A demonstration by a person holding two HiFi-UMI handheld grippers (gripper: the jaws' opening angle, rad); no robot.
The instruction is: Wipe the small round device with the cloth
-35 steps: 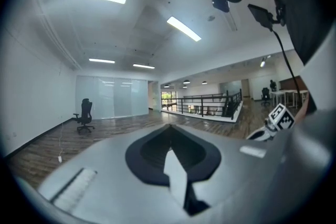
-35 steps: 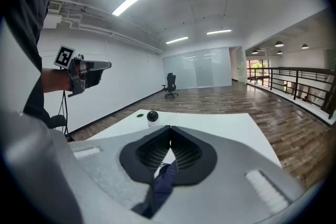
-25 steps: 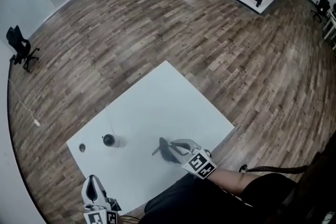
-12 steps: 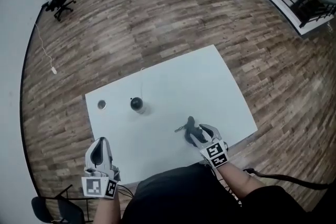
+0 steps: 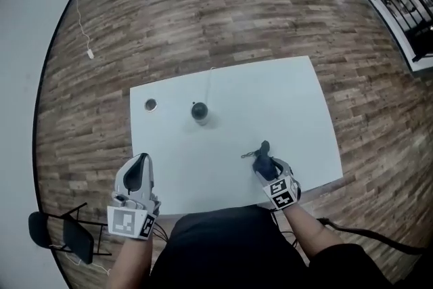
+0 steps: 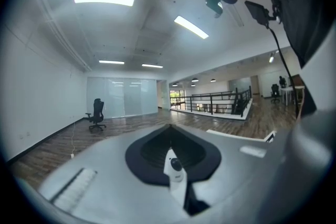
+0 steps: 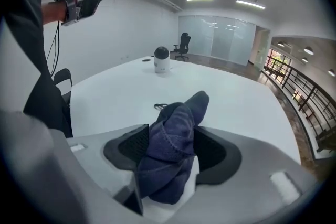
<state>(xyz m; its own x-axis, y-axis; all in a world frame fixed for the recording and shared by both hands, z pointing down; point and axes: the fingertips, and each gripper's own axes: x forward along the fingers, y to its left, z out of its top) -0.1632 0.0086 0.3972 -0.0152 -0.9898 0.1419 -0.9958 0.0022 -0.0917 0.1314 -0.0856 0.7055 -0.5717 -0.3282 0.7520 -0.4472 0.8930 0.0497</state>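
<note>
Right gripper (image 5: 265, 166) jaws just opening wide, dark blue cloth (image 7: 173, 147) loose between them at white table (image 5: 270, 98); small round device (image 5: 199, 111) stands well apart; left gripper (image 5: 138, 171) jaws together, empty.

Left tool (image 5: 141, 160) held level, jaws together; right tool (image 5: 266, 164) angled down, jaws just opened, cloth (image 7: 173, 155) between them.

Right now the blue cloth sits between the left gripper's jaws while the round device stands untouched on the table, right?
No: the cloth sits between the right gripper's jaws, which have just been opening, as the right gripper view shows. The rest holds.
</note>
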